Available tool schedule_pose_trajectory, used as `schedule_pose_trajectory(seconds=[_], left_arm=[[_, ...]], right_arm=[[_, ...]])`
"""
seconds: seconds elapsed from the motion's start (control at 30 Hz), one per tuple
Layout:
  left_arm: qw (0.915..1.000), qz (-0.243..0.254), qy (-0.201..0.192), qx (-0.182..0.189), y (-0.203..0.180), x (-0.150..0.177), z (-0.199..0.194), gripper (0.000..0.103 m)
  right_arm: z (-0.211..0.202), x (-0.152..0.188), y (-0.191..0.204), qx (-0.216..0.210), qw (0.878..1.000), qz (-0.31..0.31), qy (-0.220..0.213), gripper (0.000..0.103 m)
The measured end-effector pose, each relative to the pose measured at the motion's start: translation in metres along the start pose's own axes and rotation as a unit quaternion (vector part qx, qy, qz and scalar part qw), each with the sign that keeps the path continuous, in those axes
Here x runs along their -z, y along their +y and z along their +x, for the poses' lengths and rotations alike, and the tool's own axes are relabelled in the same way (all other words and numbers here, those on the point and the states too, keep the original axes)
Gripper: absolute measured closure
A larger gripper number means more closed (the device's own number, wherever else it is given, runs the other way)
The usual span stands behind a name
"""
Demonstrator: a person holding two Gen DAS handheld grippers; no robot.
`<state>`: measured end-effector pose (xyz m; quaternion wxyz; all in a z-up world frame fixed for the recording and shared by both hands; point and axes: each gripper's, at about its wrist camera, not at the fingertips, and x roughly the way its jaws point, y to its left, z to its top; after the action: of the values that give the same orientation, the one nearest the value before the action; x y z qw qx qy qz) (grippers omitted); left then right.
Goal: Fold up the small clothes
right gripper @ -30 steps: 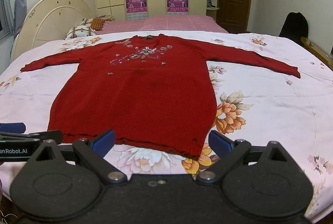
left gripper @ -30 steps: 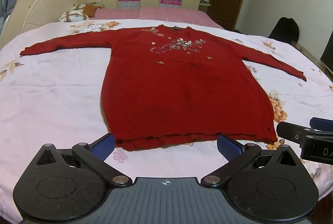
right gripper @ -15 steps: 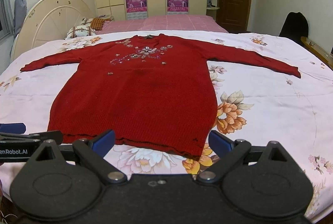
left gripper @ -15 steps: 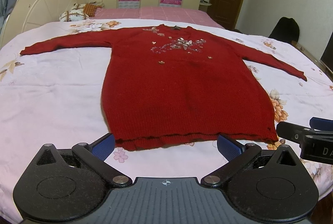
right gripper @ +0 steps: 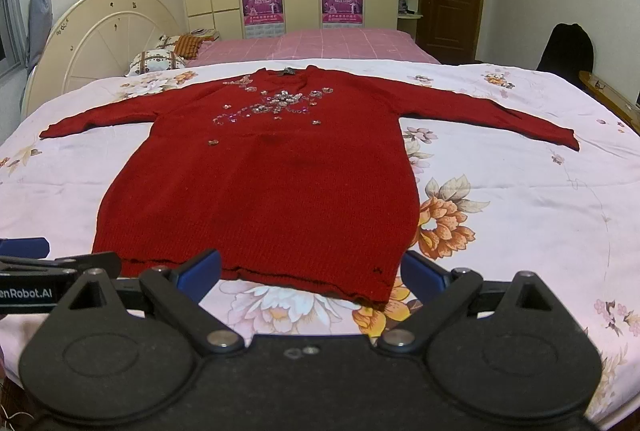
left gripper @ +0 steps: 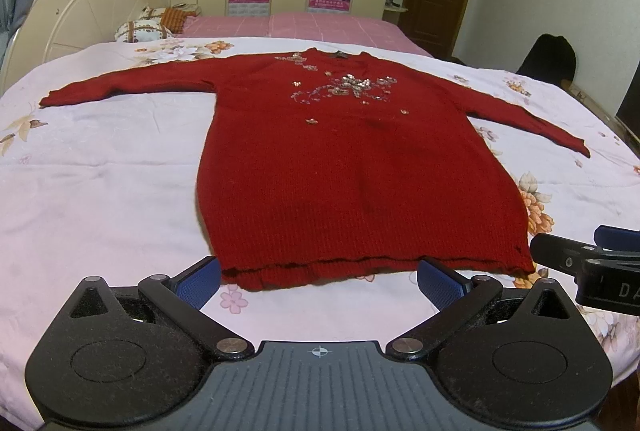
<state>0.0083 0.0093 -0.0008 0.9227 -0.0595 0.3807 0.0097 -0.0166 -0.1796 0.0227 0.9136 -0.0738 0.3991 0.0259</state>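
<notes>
Left wrist view: red sweater lies flat on the bed, long axis running away from the near edge, hem just ahead of the empty, wide-spread left gripper; right gripper, likewise spread, faces the hem's right corner.

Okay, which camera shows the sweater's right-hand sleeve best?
The right wrist view: the red knit sweater's right-hand sleeve lies fully visible, fairly central. The left wrist view shows it too, but squeezed toward the frame edge.
</notes>
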Motion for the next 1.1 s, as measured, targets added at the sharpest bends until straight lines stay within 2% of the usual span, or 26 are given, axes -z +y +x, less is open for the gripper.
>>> schedule_pose_trajectory(seconds=[0.43,0.53,0.63,0.83,0.97,1.1], left_arm=[[1.0,-0.002,0.0,0.0,0.001,-0.001,0.0,0.0],[0.9999,-0.009,0.009,0.009,0.004,-0.007,0.007,0.0],[0.9995,-0.013,0.013,0.024,0.006,-0.018,0.021,0.0],[0.9988,0.027,-0.041,0.002,0.005,-0.062,0.049,0.0],[0.9993,-0.002,-0.035,0.01,0.02,-0.1,0.079,0.0],[0.9978,-0.056,-0.014,0.031,0.04,-0.129,0.119,0.0]], right_arm=[[0.001,0.0,-0.001,0.001,1.0,0.004,0.001,0.007],[0.005,-0.002,-0.01,0.005,1.0,0.02,0.004,0.007],[0.01,-0.009,-0.028,0.015,0.999,0.043,-0.005,0.007],[0.029,-0.033,-0.072,0.056,0.996,0.062,-0.041,0.009],[0.049,-0.057,-0.11,0.084,0.992,0.072,-0.065,0.009],[0.081,-0.085,-0.169,0.093,0.985,0.116,-0.089,0.009]])
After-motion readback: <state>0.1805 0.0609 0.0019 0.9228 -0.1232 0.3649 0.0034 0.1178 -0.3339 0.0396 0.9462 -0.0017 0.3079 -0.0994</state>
